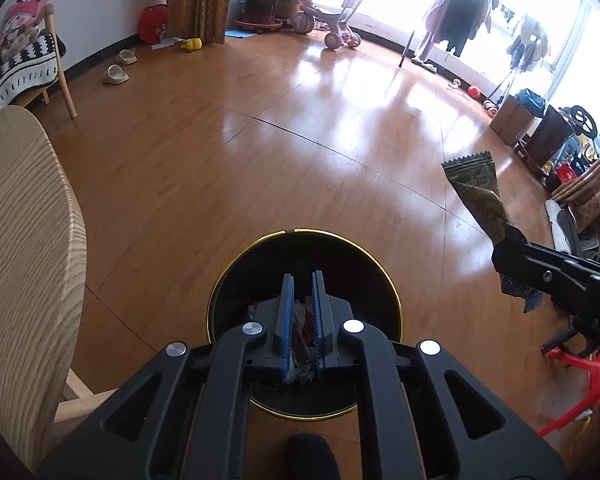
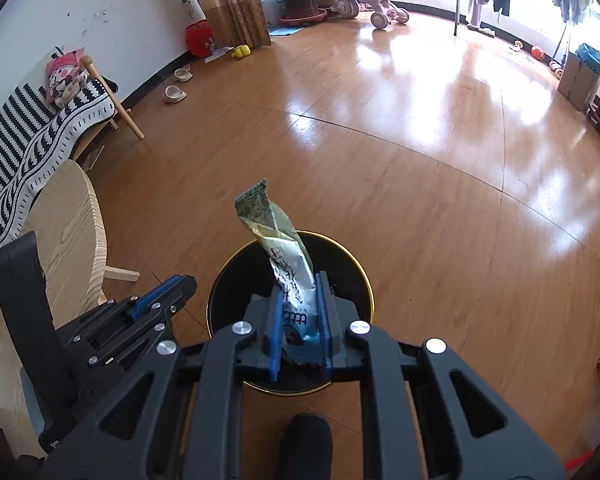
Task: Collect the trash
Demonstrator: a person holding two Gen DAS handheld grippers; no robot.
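Both grippers over black bin [image 1: 228, 284], drop-off step. Left gripper [image 1: 303, 320] jaws narrow, pinching crumpled scrap [image 1: 300, 320]. Right gripper [image 2: 300, 312] clamps snack wrapper [image 2: 276, 240], upright above bin mouth. Next: spread jaws, let both pieces fall inside.

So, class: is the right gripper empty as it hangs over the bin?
No: the right gripper clamps a snack wrapper above the bin.

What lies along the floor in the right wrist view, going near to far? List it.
Right claw gripping snack wrapper → black bin → bare wooden floor → pink tricycle.
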